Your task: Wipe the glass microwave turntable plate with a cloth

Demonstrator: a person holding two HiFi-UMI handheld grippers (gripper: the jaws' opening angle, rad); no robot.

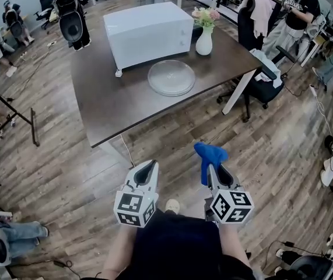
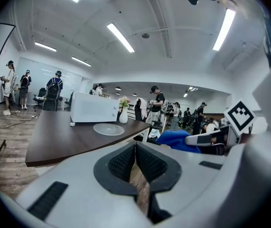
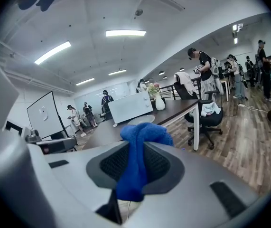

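Observation:
The clear glass turntable plate (image 1: pixel 171 77) lies flat on the dark brown table (image 1: pixel 114 104), just in front of the white microwave (image 1: pixel 149 32). It also shows as a pale disc, the plate (image 2: pixel 108 128), in the left gripper view. My right gripper (image 1: pixel 212 167) is shut on a blue cloth (image 1: pixel 209 158), which bunches up above the jaws; the cloth (image 3: pixel 139 158) fills the gap in the right gripper view. My left gripper (image 1: pixel 146 169) is shut with nothing in it. Both grippers hang over the wooden floor, well short of the table's near edge.
A white vase with flowers (image 1: pixel 204 35) stands right of the microwave. Office chairs (image 1: pixel 260 77) sit at the table's right end, another chair (image 1: pixel 72 17) at the far left. People stand around the room's edges. A black stand (image 1: pixel 14 118) is left of the table.

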